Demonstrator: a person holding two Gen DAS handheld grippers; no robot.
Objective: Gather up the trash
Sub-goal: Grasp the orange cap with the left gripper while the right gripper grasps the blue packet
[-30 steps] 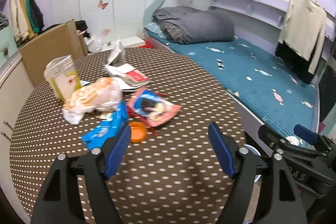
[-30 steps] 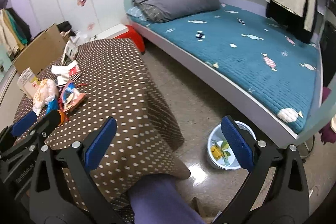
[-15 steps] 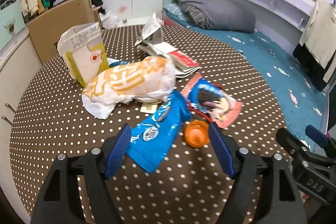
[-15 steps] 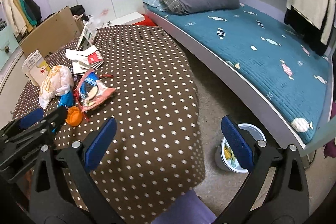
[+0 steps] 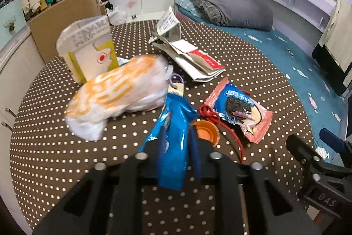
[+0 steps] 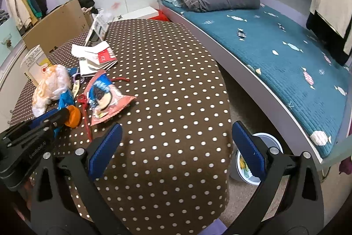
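— What's the left gripper [image 5: 176, 142] got there?

— A blue snack wrapper [image 5: 173, 136], glossy and crumpled, lying lengthwise between the fingers. The jaws are closing on it, narrow now, pads against its sides. It lies on the brown polka-dot tablecloth [image 5: 66, 158], in the trash pile near the table's left side.

— And around it?

— An orange bottle cap [image 5: 206, 134] just beside the wrapper, touching the right finger. A pink-and-blue cookie packet [image 5: 239, 111] torn open to the right, with a red cord [image 5: 222, 122] running under it. Behind the wrapper, a white-and-orange plastic bag [image 5: 118, 94], a white-and-yellow paper carton [image 5: 88, 47] standing upright, and a stack of folded leaflets [image 5: 191, 58].

— Room to move?

— Plenty on the near cloth: bare dots in front of both grippers. From the right wrist view the table's right edge [image 6: 226, 102] drops off toward the floor, with a blue bed [image 6: 275, 54] beyond the gap.

— Right gripper?

— The right gripper [image 6: 176, 149] stands wide, nothing between its blue pads, over the bare cloth near that edge.

— Anything only one camera catches?

— The right one shows a small white bin [image 6: 266, 147] on the floor between table and bed, something yellow inside. The left view doesn't show it, but gives the wrapper close up.
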